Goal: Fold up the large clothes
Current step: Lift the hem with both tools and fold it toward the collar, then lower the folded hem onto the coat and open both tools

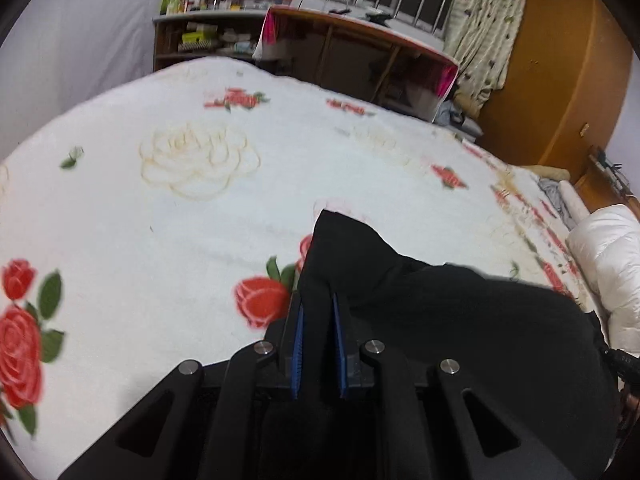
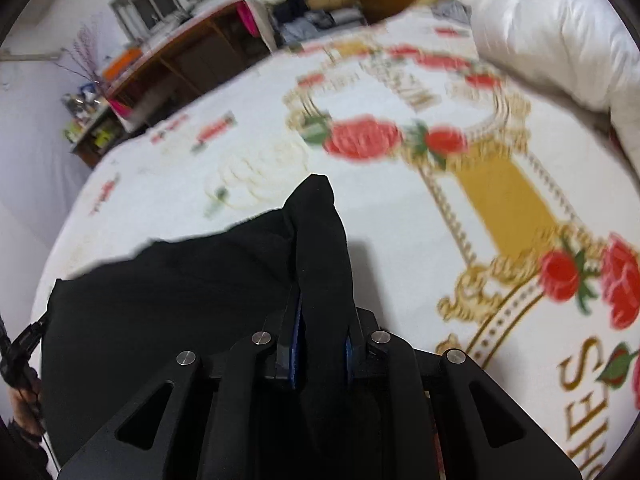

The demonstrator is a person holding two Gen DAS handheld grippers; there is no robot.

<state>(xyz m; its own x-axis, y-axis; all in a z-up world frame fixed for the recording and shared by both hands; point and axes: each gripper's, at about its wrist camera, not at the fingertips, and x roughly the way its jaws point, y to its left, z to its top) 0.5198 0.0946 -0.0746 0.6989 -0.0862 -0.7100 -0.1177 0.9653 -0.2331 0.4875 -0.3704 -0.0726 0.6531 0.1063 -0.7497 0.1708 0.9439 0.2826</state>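
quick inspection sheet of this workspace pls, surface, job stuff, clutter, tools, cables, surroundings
surface: bed with a white rose-print blanket
job's things: black garment, stretched between both tools above the bed
clutter: white duvet bunched at the bed's edge
grippers: left tool and right tool each shut on a bunch of garment
cables: dark cable at the frame edge, blurred
surroundings: desk, crowded shelf, window, curtain, wooden wardrobe
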